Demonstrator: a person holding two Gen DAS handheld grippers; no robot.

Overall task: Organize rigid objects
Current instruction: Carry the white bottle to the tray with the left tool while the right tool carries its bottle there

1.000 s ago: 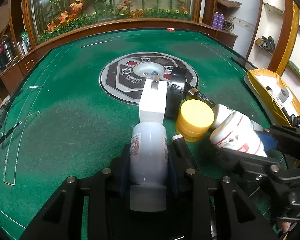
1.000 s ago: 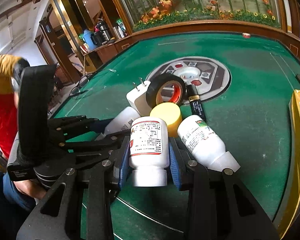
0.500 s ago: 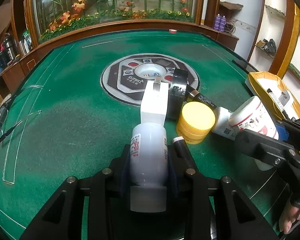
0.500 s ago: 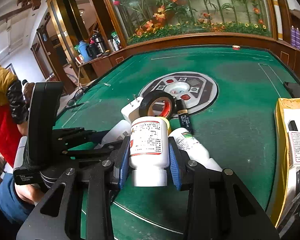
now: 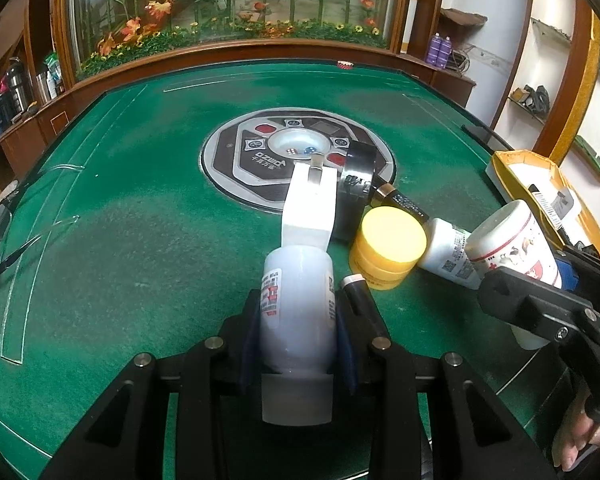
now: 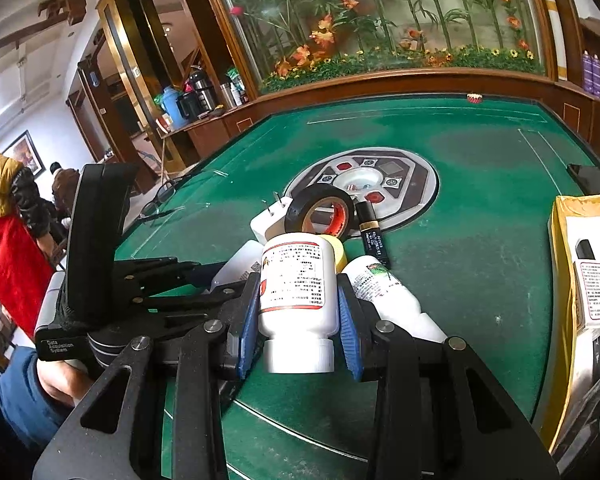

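The left tool point(image 5: 298, 312) is clenched on a translucent white bottle point(image 5: 298, 304), cap toward the camera, its far end touching a white plug adapter point(image 5: 310, 210) that lies on the green worktop point(image 5: 120, 220). The right tool point(image 6: 298, 316) is clenched on a white pill bottle point(image 6: 296, 292) with a red-bordered label, held clear of the felt, cap toward the camera. Between and beyond the two tools the things crowd together: a roll of black tape point(image 6: 320, 212) stands on edge against the adapter, a yellow-lidded jar point(image 5: 388, 244) sits just beside it, a black battery point(image 6: 374, 236) lies behind the jar, and another white bottle point(image 6: 388, 296) lies on its side next to the right tool. A slim black stick with a white tip point(image 5: 358, 296) lies close along the left tool's right finger. The round centre panel point(image 5: 260, 152) of the worktop is partly overlapped by the tape. To the left of the cluster the felt runs open out to the wooden rim point(image 5: 100, 84), where a pair of glasses point(image 5: 0, 232) lies near the edge. At the right edge sits a yellow tray point(image 6: 560, 272) with flat packets in it, near the right tool.
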